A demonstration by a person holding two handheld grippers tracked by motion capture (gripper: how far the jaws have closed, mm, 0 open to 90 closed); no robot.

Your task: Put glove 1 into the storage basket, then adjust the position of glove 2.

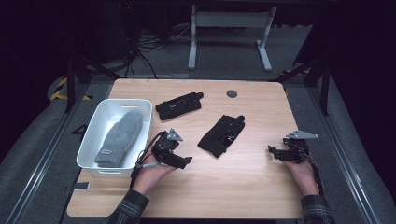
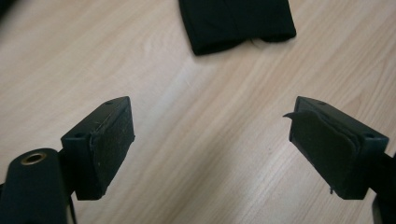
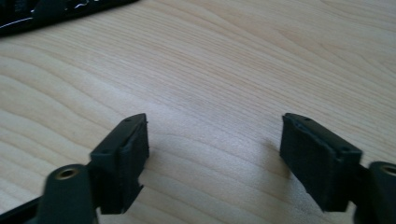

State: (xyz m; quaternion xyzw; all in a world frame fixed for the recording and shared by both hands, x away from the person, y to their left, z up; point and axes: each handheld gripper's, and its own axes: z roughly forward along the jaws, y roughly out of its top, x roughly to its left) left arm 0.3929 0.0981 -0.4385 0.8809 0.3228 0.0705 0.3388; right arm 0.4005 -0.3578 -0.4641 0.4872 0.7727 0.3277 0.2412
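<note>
Two black gloves lie on the wooden table (image 1: 243,186): one in the middle (image 1: 221,135), the other farther back (image 1: 179,105). A grey knitted mitten (image 1: 120,137) rests in the white bin (image 1: 89,135) at the left. My left gripper (image 1: 186,160) sits low beside the bin, pointing right toward the middle glove, open with nothing between its pads. In the left gripper view the glove's cuff (image 2: 236,21) lies ahead of the open gripper (image 2: 210,140). My right gripper (image 1: 273,151) hovers at the right, pointing left, open and empty (image 3: 215,149); a black glove edge (image 3: 46,11) shows at the upper left.
A round dark grommet (image 1: 231,93) is set in the table near its far edge. Bare wood stretches along the front between the person's two hands. Cables and a white desk frame (image 1: 229,28) stand on the floor beyond the table.
</note>
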